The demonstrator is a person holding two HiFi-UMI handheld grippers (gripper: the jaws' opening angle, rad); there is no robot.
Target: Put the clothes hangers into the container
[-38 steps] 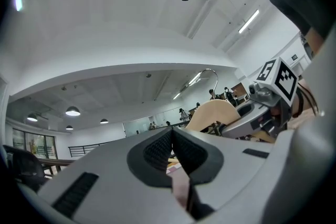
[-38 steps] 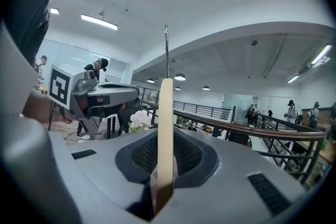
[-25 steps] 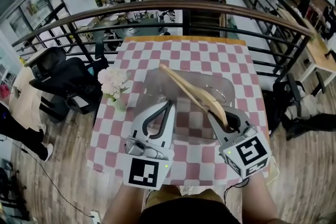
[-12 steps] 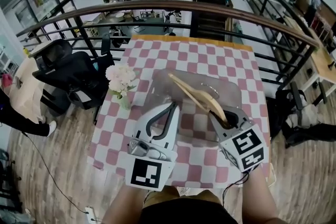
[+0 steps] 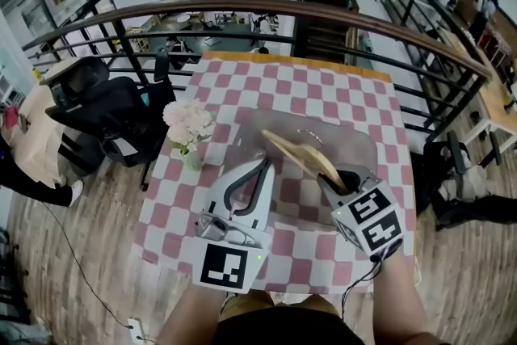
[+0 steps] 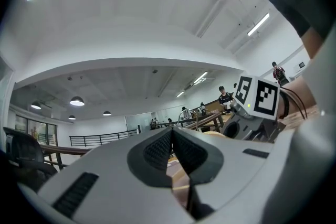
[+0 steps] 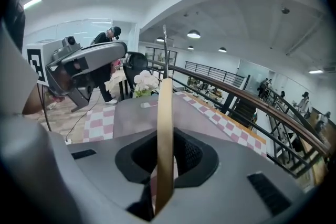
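Over the checkered tabletop, your right gripper clamped on one end of a wooden hanger, hanger slanting across the clear container, your left gripper closed and empty, at the container's left side.

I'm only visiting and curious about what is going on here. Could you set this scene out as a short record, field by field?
Setting: table with a pink-and-white checked cloth
Container: clear plastic tub on the table
Right gripper: jaws shut on a wooden clothes hanger
Hanger position: slanting over the tub; contact with it unclear
Left gripper: jaws together, holding nothing
Also on table: vase of pale flowers, left of the tub
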